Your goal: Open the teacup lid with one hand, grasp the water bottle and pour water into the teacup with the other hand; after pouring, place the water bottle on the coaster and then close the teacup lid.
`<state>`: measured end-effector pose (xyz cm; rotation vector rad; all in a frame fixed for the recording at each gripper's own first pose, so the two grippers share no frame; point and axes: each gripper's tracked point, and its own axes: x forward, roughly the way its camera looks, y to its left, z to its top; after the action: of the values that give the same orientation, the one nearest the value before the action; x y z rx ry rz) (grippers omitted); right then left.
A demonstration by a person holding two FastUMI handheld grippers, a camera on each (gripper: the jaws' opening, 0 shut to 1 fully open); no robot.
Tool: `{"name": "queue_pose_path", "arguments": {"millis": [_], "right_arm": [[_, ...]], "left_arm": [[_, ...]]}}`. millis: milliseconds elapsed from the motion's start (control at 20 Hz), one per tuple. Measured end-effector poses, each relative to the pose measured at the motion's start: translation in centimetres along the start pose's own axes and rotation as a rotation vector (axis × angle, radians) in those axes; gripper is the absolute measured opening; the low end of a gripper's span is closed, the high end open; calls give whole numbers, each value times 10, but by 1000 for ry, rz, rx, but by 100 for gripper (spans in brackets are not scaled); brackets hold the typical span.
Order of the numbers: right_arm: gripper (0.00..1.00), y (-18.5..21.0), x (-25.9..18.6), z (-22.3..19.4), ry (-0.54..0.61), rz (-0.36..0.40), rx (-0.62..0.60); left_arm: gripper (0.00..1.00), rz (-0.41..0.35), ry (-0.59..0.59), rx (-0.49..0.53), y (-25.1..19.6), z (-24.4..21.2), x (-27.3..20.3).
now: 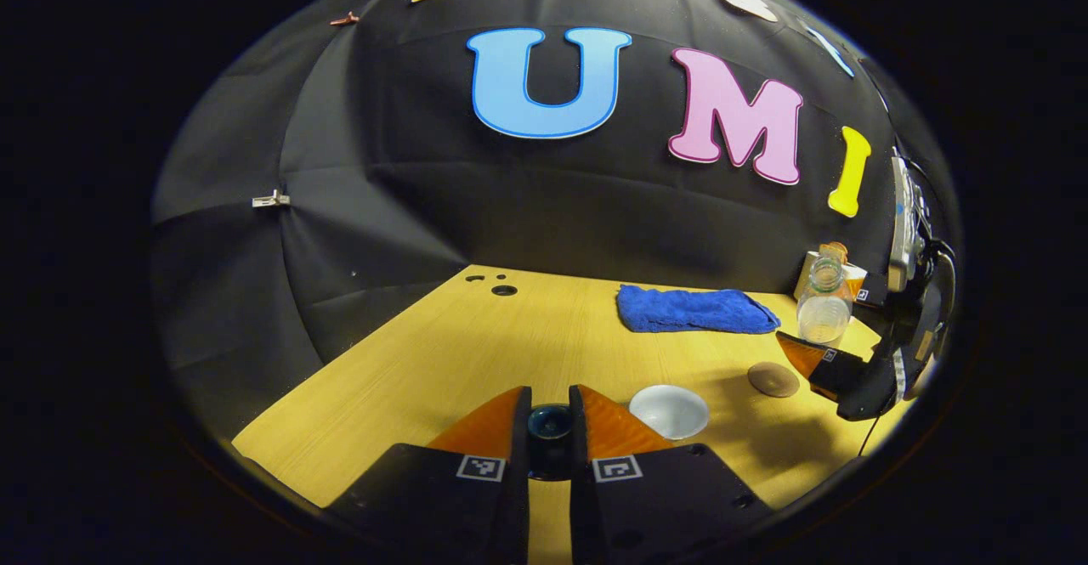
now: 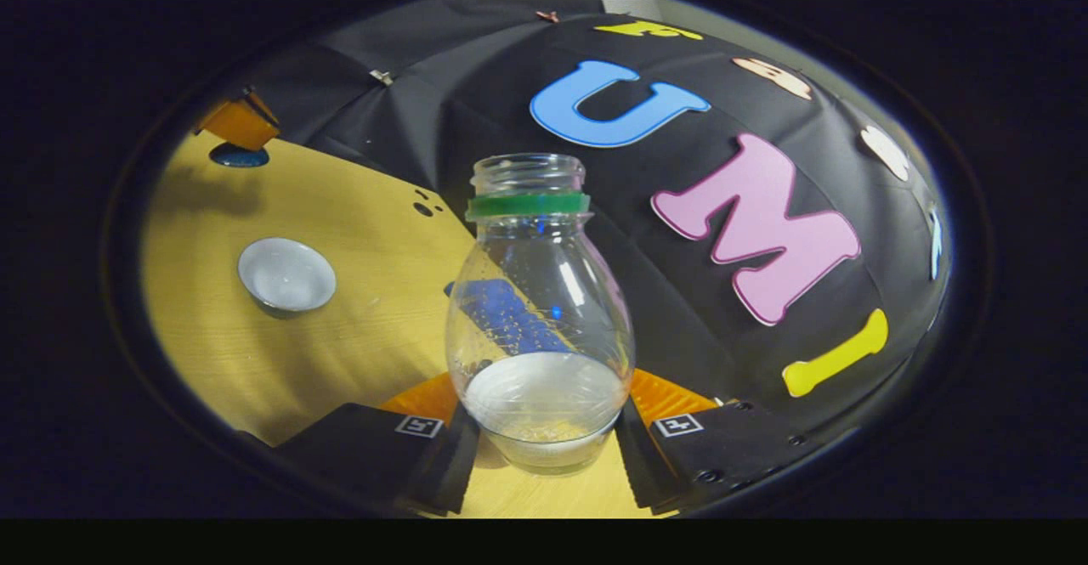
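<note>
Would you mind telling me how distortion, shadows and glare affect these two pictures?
Left gripper view: fisheye bends the table edge; the other tool casts a soft shadow beside the cup. Right gripper view: tilted horizon; highlights streak the bottle.

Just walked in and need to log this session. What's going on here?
A person works two handheld grippers. The left gripper is shut on the teacup lid, held clear of the open white teacup. The right gripper grips the uncapped water bottle, upright and partly filled. The coaster lies bare beside the teacup.
</note>
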<state>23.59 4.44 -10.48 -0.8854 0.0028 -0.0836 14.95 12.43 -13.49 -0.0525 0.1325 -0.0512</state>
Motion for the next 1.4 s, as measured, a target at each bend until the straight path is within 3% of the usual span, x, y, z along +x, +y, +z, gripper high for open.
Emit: {"name": "queue_pose_path", "arguments": {"millis": [250, 300, 400, 650, 850, 900, 1100, 1400], "right_arm": [[74, 18, 20, 9, -26, -1, -138], [70, 21, 23, 11, -34, 1, -167], [75, 27, 25, 11, -46, 6, -216], [74, 40, 38, 20, -76, 2, -336], [70, 52, 39, 17, -88, 17, -387], [74, 54, 41, 17, -89, 19, -404], [74, 64, 50, 12, -92, 30, -479], [74, 66, 56, 16, -131, 15, -631]], "left_arm": [[23, -12, 7, -18, 15, -2, 9], [23, -15, 7, -23, 17, -4, 12], [23, -22, 12, -24, 19, -8, 15], [27, -38, 9, -14, 23, -10, 23], [23, -41, 12, -29, 29, -13, 25], [23, -40, 15, -30, 31, -16, 26], [27, -38, 24, -24, 36, -20, 25], [23, -28, 30, -16, 42, -25, 25]]}}
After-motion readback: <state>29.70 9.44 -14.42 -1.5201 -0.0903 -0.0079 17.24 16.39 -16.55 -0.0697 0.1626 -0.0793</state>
